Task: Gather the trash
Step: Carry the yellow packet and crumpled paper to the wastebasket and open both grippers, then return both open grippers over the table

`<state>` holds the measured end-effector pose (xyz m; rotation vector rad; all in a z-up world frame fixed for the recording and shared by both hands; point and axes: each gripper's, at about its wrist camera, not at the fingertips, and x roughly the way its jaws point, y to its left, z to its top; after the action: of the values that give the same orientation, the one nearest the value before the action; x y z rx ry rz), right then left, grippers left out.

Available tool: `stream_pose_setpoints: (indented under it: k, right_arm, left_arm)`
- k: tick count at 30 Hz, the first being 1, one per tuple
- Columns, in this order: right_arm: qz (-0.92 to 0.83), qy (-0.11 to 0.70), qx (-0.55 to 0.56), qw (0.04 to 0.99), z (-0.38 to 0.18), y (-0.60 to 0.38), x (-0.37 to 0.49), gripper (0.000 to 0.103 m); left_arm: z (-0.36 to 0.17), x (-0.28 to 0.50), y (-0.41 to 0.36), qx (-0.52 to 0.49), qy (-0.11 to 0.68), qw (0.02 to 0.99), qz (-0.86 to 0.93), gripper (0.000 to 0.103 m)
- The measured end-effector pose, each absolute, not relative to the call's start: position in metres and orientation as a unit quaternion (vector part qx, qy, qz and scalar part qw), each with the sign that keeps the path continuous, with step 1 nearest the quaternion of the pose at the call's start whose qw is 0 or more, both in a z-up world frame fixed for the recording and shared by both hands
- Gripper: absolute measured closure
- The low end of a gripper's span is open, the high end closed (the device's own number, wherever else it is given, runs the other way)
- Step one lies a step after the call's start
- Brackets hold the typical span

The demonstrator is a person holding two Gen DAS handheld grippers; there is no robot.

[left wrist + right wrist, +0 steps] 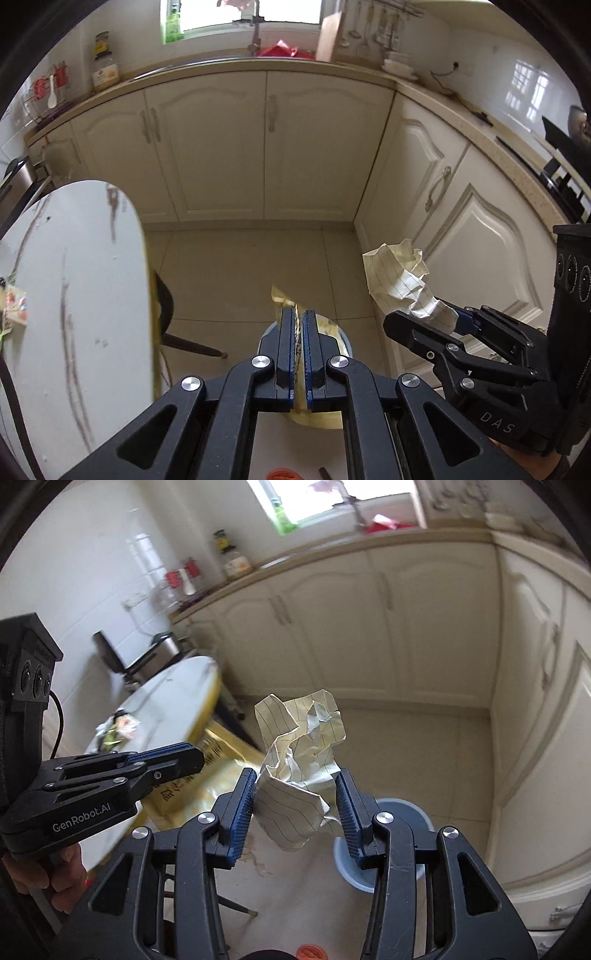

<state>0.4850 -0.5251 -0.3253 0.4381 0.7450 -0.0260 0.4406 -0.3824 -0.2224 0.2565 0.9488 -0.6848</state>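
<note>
2 loads were in transit: my left gripper pinched a yellow wrapper, my right gripper clamped crumpled lined paper. Next I needed both over the blue bin, then release.

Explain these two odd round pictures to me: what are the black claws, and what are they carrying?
No robot: a person carries a hand-held gripper in each hand, each with a wide-angle camera looking along its jaws. One picture is from the left tool, one from the right. The left gripper is shut on a flat yellow wrapper. The right gripper is shut on a crumpled lined paper. Below sits a blue bin on the kitchen floor. Beside it, a white table bears more scraps.
</note>
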Motion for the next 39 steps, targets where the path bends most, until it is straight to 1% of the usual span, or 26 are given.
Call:
stream_pose_setpoints:
  k: [4,6,7,9,11,12,13,14,16,17,18,21,22,23,24,25,26,27,28,29,31,33,34,39]
  right_arm:
    - [-0.041,0.383,0.235,0.892,-0.360,-0.562,0.490,0.062]
    - [-0.054,0.399,0.240,0.883,-0.379,-0.575,0.495,0.062]
    - [-0.057,0.406,0.243,0.879,-0.386,-0.579,0.496,0.062]
    - [-0.057,0.421,0.248,0.871,-0.402,-0.584,0.502,0.062]
    - [-0.063,0.425,0.252,0.867,-0.414,-0.589,0.506,0.057]
    - [-0.065,0.432,0.253,0.863,-0.420,-0.589,0.512,0.053]
    - [-0.063,0.434,0.255,0.862,-0.426,-0.590,0.513,0.039]
    - [-0.066,0.432,0.258,0.861,-0.428,-0.590,0.514,0.031]
    - [-0.067,0.433,0.261,0.860,-0.428,-0.586,0.515,0.031]
    - [-0.066,0.432,0.263,0.860,-0.427,-0.586,0.513,0.031]
    - [-0.068,0.430,0.264,0.861,-0.423,-0.583,0.512,0.031]
    - [-0.065,0.416,0.262,0.868,-0.407,-0.579,0.500,0.031]
    - [-0.066,0.409,0.259,0.872,-0.398,-0.574,0.495,0.029]
    - [-0.067,0.403,0.254,0.877,-0.389,-0.570,0.491,0.025]
    - [-0.066,0.393,0.248,0.883,-0.376,-0.563,0.486,0.024]
    - [-0.063,0.381,0.242,0.890,-0.362,-0.556,0.479,0.022]
    - [-0.058,0.372,0.237,0.896,-0.348,-0.548,0.474,0.020]
    - [-0.052,0.362,0.231,0.902,-0.335,-0.539,0.468,0.018]
    - [-0.049,0.352,0.223,0.908,-0.320,-0.531,0.464,0.011]
    - [-0.044,0.342,0.213,0.914,-0.307,-0.521,0.460,0.006]
    - [-0.029,0.324,0.195,0.925,-0.282,-0.498,0.452,0.006]
    - [-0.018,0.312,0.179,0.933,-0.261,-0.477,0.442,0.000]
    - [-0.012,0.303,0.170,0.938,-0.251,-0.465,0.439,0.000]
    - [0.020,0.285,0.126,0.950,-0.211,-0.402,0.436,0.000]
  left_arm:
    - [-0.255,0.467,-0.431,0.155,0.463,0.807,-0.331,0.103]
    - [-0.268,0.476,-0.444,0.160,0.469,0.804,-0.327,0.102]
    - [-0.273,0.483,-0.444,0.163,0.470,0.805,-0.323,0.099]
    - [-0.277,0.487,-0.449,0.172,0.471,0.806,-0.315,0.099]
    - [-0.282,0.490,-0.450,0.187,0.474,0.803,-0.310,0.095]
    - [-0.283,0.489,-0.450,0.194,0.473,0.805,-0.300,0.092]
    - [-0.281,0.490,-0.450,0.198,0.470,0.810,-0.290,0.086]
    - [-0.278,0.490,-0.447,0.199,0.466,0.814,-0.285,0.083]
    - [-0.274,0.484,-0.442,0.197,0.460,0.822,-0.273,0.065]
    - [-0.270,0.482,-0.438,0.197,0.455,0.827,-0.265,0.061]
    - [-0.264,0.480,-0.436,0.194,0.448,0.832,-0.263,0.058]
    - [-0.241,0.462,-0.416,0.180,0.431,0.844,-0.262,0.053]
    - [-0.232,0.454,-0.407,0.175,0.425,0.848,-0.263,0.047]
    - [-0.221,0.446,-0.401,0.171,0.417,0.852,-0.266,0.042]
    - [-0.210,0.437,-0.393,0.166,0.406,0.858,-0.267,0.034]
    - [-0.198,0.426,-0.379,0.162,0.394,0.865,-0.267,0.030]
    - [-0.187,0.412,-0.368,0.159,0.380,0.870,-0.271,0.028]
    - [-0.177,0.403,-0.359,0.156,0.370,0.875,-0.271,0.024]
    - [-0.167,0.394,-0.348,0.151,0.359,0.880,-0.270,0.018]
    - [-0.158,0.383,-0.331,0.147,0.350,0.886,-0.268,0.015]
    - [-0.140,0.365,-0.304,0.141,0.327,0.899,-0.254,0.006]
    - [-0.124,0.347,-0.274,0.131,0.304,0.912,-0.242,0.003]
    - [-0.119,0.336,-0.257,0.125,0.293,0.918,-0.236,0.001]
    - [-0.103,0.294,-0.170,0.096,0.262,0.938,-0.207,0.001]
